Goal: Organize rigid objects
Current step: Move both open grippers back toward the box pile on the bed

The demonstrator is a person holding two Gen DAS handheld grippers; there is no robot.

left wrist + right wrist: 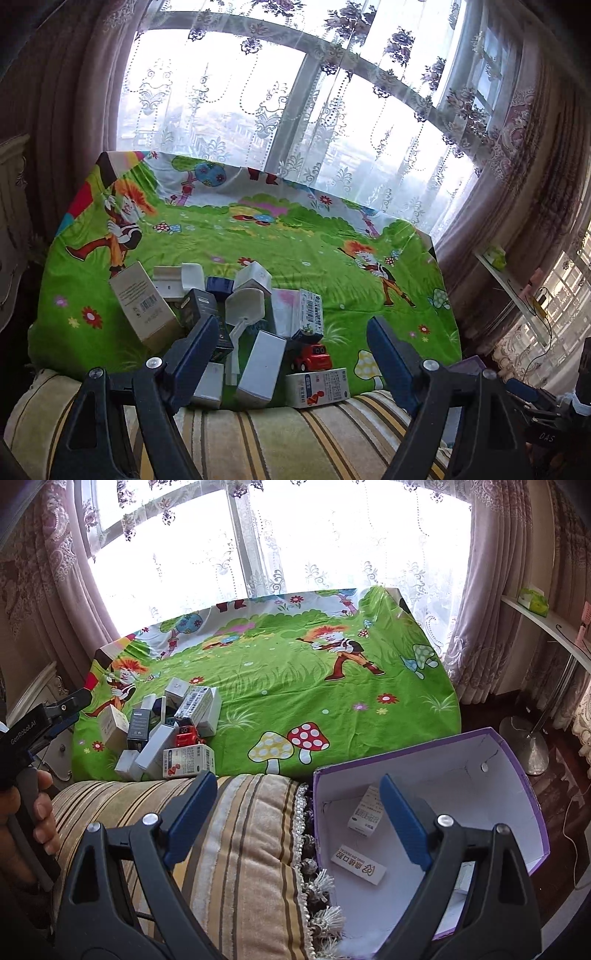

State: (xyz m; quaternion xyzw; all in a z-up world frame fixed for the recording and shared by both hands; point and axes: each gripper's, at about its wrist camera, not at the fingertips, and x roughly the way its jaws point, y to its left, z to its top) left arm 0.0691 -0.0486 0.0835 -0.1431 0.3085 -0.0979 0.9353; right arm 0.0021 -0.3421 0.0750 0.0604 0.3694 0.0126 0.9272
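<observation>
left gripper (291,354): jaws wide, empty | small cartons (229,317) piled just ahead of it on bed | right gripper (299,819): wide, empty, purple box (517,775) beneath-right | cartons likely light, stiff, crushable; pinch the flat sides

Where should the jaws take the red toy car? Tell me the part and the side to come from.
Grip the red toy car across its two flanks, coming down from above: boxes crowd it behind and to the left, the medicine box lies in front, and only its top is free. Left gripper is open.
</observation>
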